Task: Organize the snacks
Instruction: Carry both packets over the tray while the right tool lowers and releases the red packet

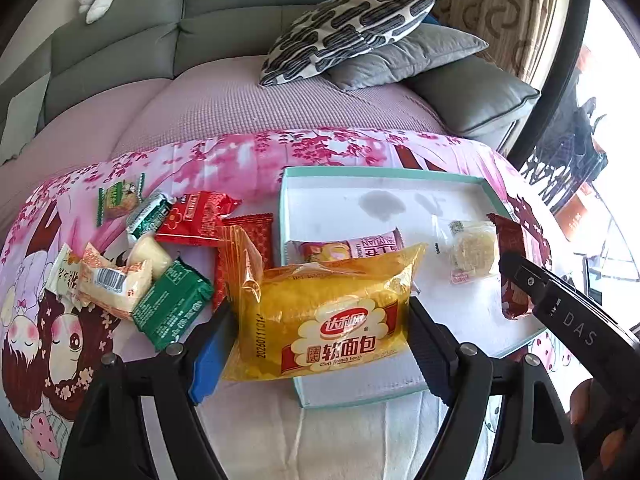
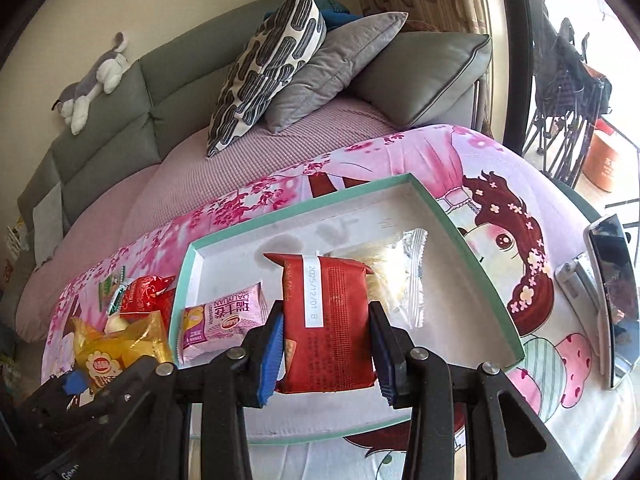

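Over the tray's [image 1: 486, 187] near rim, left jaws gripping yellow bread bag [image 1: 324, 312], right jaws red packet [image 2: 328, 324].

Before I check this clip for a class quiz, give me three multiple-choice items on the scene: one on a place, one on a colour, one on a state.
1. Where does the pink snack packet lie?
A. inside the tray
B. on the sofa
C. under the phone

2. What colour is the bread bag in the left gripper?
A. green
B. yellow
C. blue

3. What is the state of the right gripper?
A. open and empty
B. shut on a spoon
C. shut on the red packet

Answers:
1 A: the pink snack packet lies on the white floor of the tray, near its left wall.
2 B: the bread bag between the pads of the left gripper is yellow with a red label.
3 C: the right gripper has both pads pressed against the sides of the red packet, over the tray.
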### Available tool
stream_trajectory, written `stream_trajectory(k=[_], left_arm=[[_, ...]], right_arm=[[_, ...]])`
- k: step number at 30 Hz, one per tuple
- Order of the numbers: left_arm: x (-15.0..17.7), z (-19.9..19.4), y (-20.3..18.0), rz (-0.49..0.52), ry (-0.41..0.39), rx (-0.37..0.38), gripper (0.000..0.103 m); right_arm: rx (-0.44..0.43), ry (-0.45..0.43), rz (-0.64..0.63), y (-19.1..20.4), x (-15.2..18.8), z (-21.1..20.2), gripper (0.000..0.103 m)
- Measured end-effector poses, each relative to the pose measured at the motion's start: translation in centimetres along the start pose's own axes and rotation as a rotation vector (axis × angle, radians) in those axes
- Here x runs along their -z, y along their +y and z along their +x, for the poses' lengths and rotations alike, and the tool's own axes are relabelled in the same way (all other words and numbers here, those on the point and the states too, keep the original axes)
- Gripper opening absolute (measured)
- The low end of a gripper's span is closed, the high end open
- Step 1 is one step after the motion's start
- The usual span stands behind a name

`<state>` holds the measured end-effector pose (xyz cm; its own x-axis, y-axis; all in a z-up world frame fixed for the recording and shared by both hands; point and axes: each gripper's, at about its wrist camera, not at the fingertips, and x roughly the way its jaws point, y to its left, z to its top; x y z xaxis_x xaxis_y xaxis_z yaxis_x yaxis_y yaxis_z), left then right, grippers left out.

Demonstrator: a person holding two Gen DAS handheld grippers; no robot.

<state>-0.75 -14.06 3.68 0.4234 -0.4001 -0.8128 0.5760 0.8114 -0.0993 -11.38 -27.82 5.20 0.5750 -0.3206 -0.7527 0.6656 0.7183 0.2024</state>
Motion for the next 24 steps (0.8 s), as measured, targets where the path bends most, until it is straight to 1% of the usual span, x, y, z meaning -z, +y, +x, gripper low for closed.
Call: stream_trajectory(k=[5, 11, 24], left_arm=[[0.0, 1.3, -1.5, 0.033, 0.032, -0.005, 0.082], [0.4, 2.6, -2.2, 0.062, 0.057, -0.017, 0.082], [0.9, 3.9, -3.0, 0.082, 0.092, -0.022, 0.082]], right_arm=[[-0.002, 0.029, -0.004, -0.5, 0.3, 0.4, 0.042], [-0.009, 0.044, -0.005, -0.7, 0.5, 0.7, 0.042], [0.01, 0.105, -0.017, -0.7, 1.1, 2.4, 0.042]])
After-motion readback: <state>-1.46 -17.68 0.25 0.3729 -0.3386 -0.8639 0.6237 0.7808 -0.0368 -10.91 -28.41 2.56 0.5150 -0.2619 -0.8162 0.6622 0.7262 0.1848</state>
